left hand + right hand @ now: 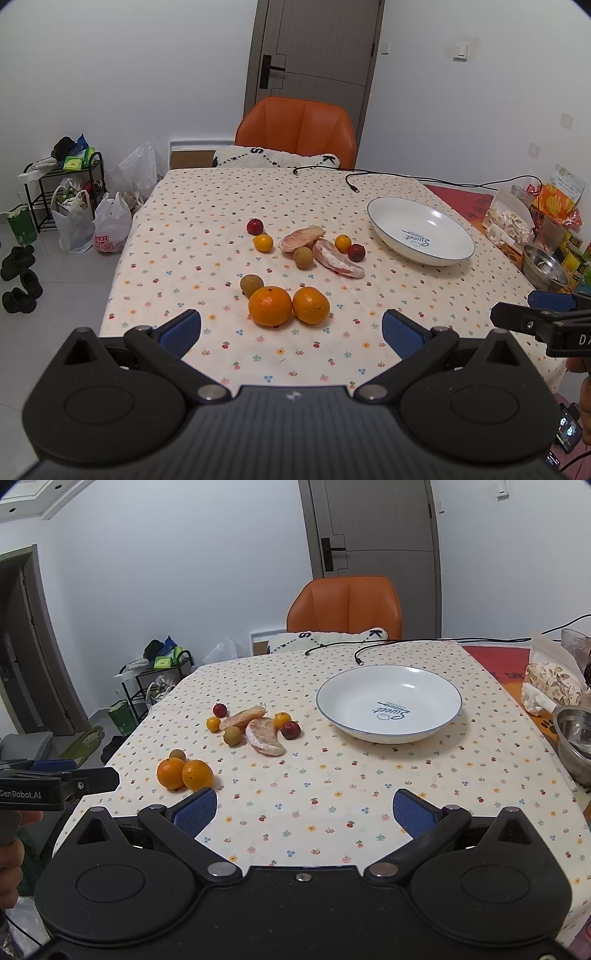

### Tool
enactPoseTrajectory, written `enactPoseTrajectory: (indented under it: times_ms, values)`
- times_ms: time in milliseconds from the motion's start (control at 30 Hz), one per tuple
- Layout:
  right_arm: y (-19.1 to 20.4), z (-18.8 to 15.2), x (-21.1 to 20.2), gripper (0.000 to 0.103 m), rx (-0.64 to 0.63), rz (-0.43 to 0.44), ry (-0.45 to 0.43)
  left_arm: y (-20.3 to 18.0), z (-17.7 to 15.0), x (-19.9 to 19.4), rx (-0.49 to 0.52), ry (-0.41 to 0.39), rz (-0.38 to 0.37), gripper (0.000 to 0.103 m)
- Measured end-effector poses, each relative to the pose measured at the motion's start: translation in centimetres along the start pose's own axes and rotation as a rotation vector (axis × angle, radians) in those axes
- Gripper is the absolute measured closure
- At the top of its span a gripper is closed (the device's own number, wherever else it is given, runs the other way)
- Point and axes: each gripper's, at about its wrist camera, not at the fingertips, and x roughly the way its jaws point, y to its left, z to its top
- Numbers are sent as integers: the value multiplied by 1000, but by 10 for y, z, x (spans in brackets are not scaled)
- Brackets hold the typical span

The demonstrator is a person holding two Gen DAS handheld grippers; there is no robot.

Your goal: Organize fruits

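Task looks unstarted, judging by how things lie. The white shallow ceramic bowl w/ a blue rim (pixel 388 709) sits toward the far right of the floral-print tablecloth (pixel 332 794) and holds nothing, only printed lettering on its base. All fruit sits loose on the cloth, left of the bowl & apart from it.

Nearest the grippers: two round oranges (pixel 288 305) touching side by side, w/ a small brown longan (pixel 252 285) just behind the left one. Further back, a cluster: two peeled pinkish pomelo segments (pixel 321 248), a second brown longan (pixel 303 257) between them, a small yellow-orange kumquat (pixel 263 242) at left w/ a dark red round fruit (pixel 255 226) just behind it, and at right another kumquat (pixel 343 243) beside another dark red fruit (pixel 356 252).

The left gripper (pixel 291 332) hovers above the near table edge, blue pads spread wide, nothing between them; the oranges lie just ahead of its gap. The right gripper (pixel 304 810) is likewise spread wide & empty, aimed at bare cloth between the oranges and the bowl.

Left to do, by this reading: everything. Approx. ten pieces need moving, prob. into the bowl, though the task line doesn't say where. The oranges seem the likeliest first pick for the left gripper.
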Motion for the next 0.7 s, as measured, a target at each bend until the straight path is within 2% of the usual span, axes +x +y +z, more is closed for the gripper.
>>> enactPoseTrajectory:
  times_ms: [233,700]
  values:
    - [2,-1,7,0,1,5,10,4,-1,6,-10,3,-6,0]
    - [10,1,34,0,-1,90,21,16,0,31,-33,-6,-20,2]
